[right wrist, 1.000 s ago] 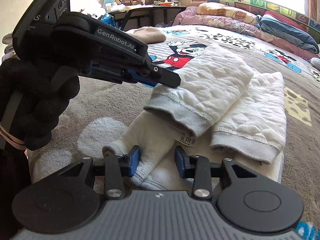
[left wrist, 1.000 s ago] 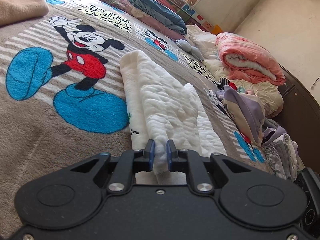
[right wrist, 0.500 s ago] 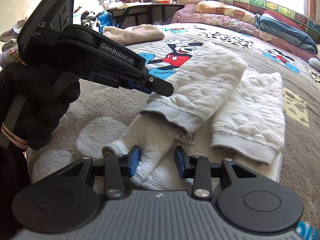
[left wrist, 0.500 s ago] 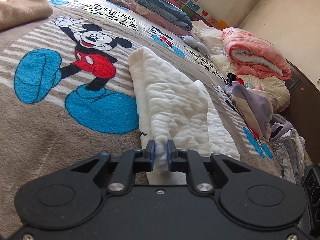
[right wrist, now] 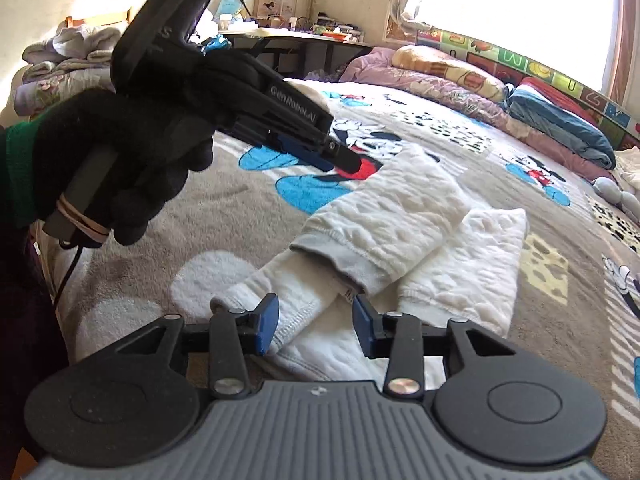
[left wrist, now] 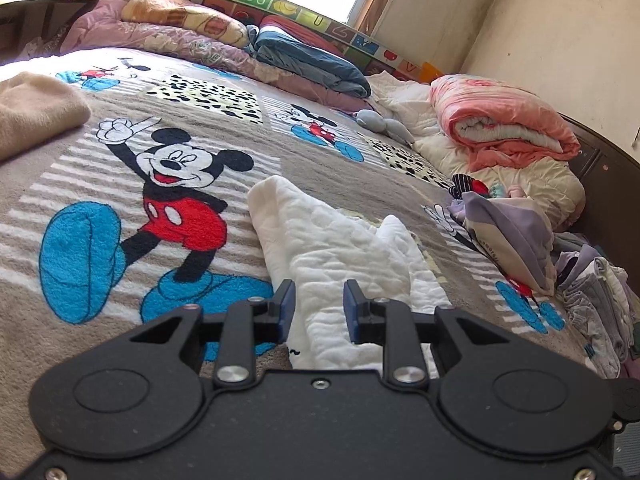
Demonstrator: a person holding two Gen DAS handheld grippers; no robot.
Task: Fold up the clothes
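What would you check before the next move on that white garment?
1. Left claw let go of the white garment: ok, fingers apart, raised above it.
2. Right claw free: ok, open, cloth lies between its fingers, ungripped.
3. Sleeve with the grey cuff lying across the body: ok.
4. Second sleeve folded beside it: ok.
5. Fold edges aligned: cannot tell, near hem is hidden by the claw body.
6. Bed blanket around it free of other clothes: ok on the left; clothes pile sits to the right.

Sunlight pouring through bright window [right wrist: 512, 12]; cluttered desk [right wrist: 296, 38] standing against cream wall [left wrist: 560, 40]; dark wooden headboard [left wrist: 604, 184] edging bed.
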